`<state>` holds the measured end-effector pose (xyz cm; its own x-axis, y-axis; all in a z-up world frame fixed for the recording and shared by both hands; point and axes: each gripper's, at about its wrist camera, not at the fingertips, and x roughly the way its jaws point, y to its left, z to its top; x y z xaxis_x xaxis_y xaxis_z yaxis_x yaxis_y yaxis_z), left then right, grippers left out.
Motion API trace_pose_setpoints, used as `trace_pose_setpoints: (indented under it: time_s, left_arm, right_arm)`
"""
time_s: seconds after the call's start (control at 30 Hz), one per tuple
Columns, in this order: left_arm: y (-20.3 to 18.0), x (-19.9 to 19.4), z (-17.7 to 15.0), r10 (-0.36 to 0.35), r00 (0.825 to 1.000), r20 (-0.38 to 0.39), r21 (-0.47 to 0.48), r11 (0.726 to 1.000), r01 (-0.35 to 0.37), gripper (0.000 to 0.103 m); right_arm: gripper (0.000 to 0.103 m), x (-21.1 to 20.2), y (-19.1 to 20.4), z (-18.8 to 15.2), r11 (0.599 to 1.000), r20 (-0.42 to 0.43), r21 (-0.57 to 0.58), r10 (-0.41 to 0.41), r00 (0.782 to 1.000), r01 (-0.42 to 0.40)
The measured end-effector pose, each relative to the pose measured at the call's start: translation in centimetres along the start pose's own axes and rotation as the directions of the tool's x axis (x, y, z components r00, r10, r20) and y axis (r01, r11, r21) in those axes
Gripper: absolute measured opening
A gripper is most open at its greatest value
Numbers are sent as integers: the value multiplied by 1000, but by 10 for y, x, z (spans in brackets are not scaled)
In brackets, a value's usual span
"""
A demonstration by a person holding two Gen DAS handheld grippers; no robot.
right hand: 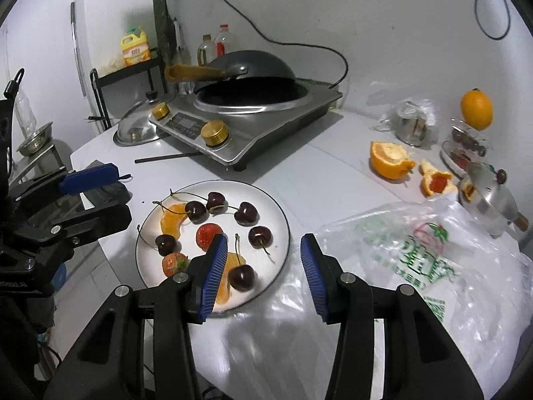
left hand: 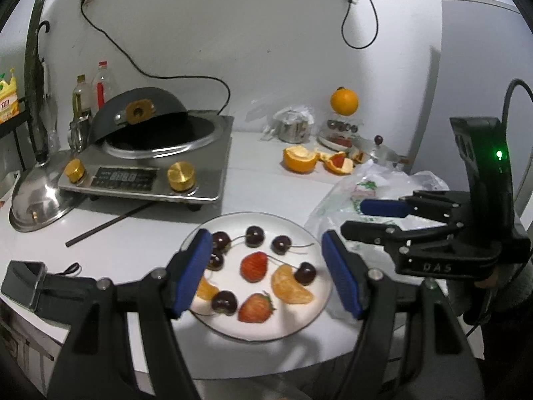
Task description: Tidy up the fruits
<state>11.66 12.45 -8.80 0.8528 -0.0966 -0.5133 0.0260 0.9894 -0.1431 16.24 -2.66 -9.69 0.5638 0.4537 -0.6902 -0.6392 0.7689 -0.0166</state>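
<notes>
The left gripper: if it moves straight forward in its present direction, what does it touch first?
Probably the white plate and its fruit: the left gripper is open, and the halved strawberry lies between its fingers. Its height above the plate is unclear.

Dim cool light, fisheye warp, soft blur

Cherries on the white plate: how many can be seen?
6. On the plate: three in a far row, one at the left, one at the right, one nearest. Fingers may hide more.
</notes>
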Motion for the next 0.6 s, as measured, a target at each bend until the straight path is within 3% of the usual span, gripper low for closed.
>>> trace_pose_setpoints:
  time_s: [0.17,0.3,0.6]
  left_arm:
    - [-18,-11,0,-13,1000,9,25,1000,13,71]
    - [-31,-24,1,-16,999,34,39,999,15,86]
    - [-67,-60,8,-27,994,107,76,997,19,94]
  right_arm:
    - [48,-23,-3,-7,1000,32,9,-20,999,20]
    - [48,-46,-4,-13,999,72,22,-35,997,33]
    - [48,-106,-9,-26,994,174,57,-98,980,90]
